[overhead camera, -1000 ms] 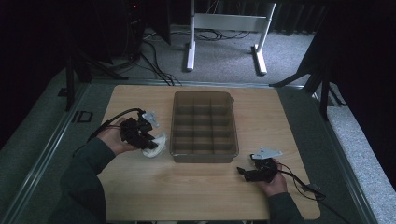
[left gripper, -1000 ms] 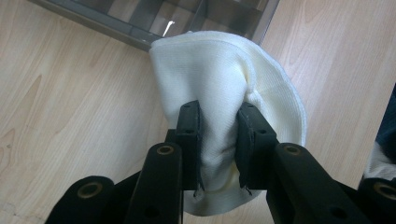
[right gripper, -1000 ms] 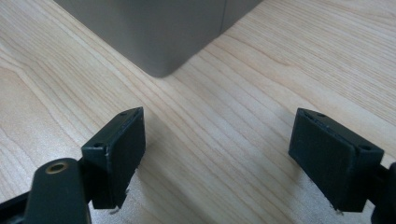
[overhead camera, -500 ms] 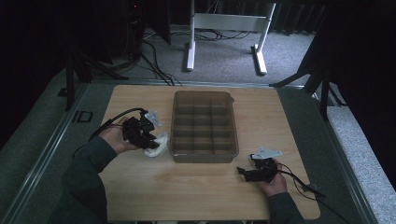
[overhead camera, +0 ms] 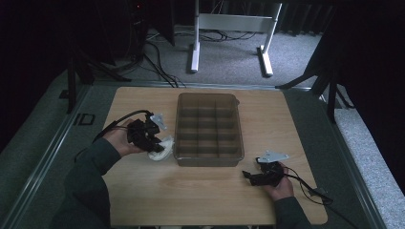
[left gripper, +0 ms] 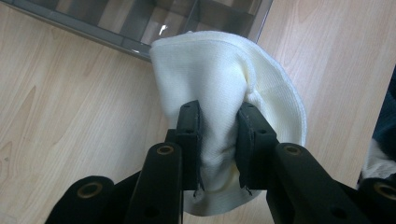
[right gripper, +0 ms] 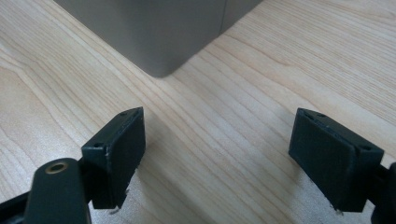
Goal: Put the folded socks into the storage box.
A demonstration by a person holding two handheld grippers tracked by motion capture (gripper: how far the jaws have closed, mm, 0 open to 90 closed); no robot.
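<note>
Left claw first: both black jaws are pinched onto a fold of the white cloth, a soft knitted piece that bulges out past the jaws and hangs over the desk. From the high view I see that cloth just beside the near left corner of the clear divided box, close to its wall, though I cannot tell whether the two touch. The same view puts my left claw over the cloth with the person's hand wrapped round the handle. I judge the pick-up is done, since the cloth is gripped and looks at least partly lifted, but the placing is still to come: every compartment I can make out in the box looks bare, and the cloth sits outside the wall. What is left, as I read it, is to carry it over the rim and let it go into one of the cells. My right claw is spread wide and holds nothing, low over bare wood with the near right corner of the box ahead of it; in the high view it rests well apart from the cloth.
</note>
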